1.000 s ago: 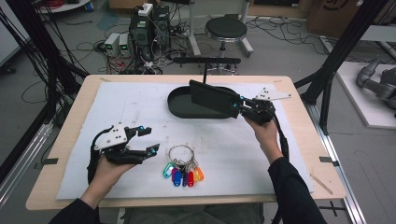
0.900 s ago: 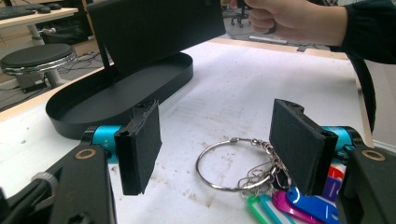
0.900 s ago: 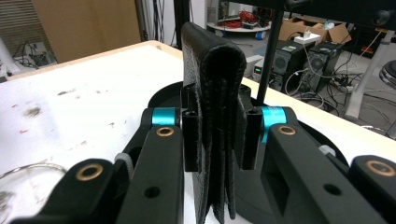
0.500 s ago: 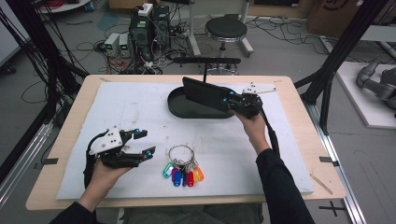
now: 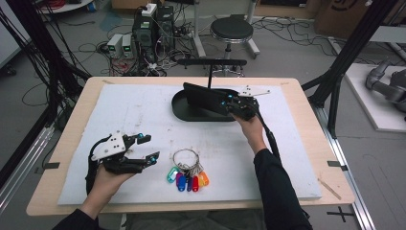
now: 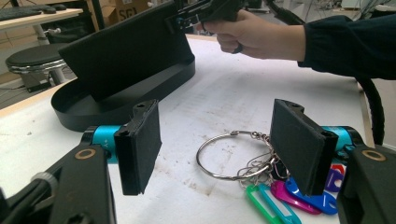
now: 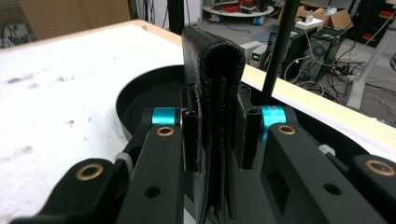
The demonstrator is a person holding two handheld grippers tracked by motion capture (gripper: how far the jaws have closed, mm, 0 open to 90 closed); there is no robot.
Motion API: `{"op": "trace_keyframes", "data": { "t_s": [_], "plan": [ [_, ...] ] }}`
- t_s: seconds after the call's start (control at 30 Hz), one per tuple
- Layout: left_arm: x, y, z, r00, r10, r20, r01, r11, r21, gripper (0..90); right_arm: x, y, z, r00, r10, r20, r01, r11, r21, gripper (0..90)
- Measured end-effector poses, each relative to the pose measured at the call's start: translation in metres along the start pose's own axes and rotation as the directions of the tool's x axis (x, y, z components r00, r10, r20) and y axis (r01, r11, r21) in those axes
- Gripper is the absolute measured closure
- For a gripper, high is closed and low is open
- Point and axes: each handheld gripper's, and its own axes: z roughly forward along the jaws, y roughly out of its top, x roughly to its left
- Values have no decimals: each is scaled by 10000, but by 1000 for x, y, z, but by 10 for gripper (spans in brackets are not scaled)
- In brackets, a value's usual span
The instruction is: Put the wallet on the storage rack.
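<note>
Since half a second ago, the right gripper (image 5: 229, 103) has moved a little toward the table's (image 5: 306, 158) left side, carrying the black wallet (image 5: 203, 98) with it, and the wallet now stands more squarely over the black oval tray (image 5: 184, 112); the left gripper (image 5: 146, 148) and the key ring (image 5: 186, 165) lie much as they did. The tray sits on the white mat (image 5: 143, 110) near the far edge of the table, roughly at its middle. The wallet stands on its edge inside the tray, its lower edge down within the tray's wall. In the right gripper view, the right gripper's jaws are closed tight on the folded wallet (image 7: 215, 93), one pad pressed on each face, with the fold rising above the pads. The left gripper, held near the table's near left corner, has its jaws spread wide and grips nothing. In the left gripper view, the metal key ring (image 6: 229, 154) with its coloured tags (image 6: 289, 196) lies flat on the mat between and just beyond the open jaws, nearer the right-hand pad, not touching either that can be seen.
</note>
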Motion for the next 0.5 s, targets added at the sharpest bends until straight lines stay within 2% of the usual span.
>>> {"op": "trace_keyframes", "data": {
  "t_s": [0.03, 0.2, 0.33, 0.5],
  "plan": [
    [0, 0, 0, 10000, 3, 2, -3, 10000, 8, 338, -1, -2, 2, 10000, -51, 1, 51, 9999, 101, 772],
    [0, -1, 0, 10000, 4, -38, -4, 10000, 50, 338, -10, -7, 3, 9998, -99, -153, 99, 9999, -51, 769],
    [-1, -1, 0, 10000, -6, 0, 6, 10000, 33, 338, -17, -11, 3, 9990, -421, -137, 421, 9991, -18, 766],
    [-1, -1, 0, 10000, 18, -22, -18, 10000, 53, 338, -24, -15, 3, 9999, -60, -108, 62, 9998, 187, 759]
  ]
}}
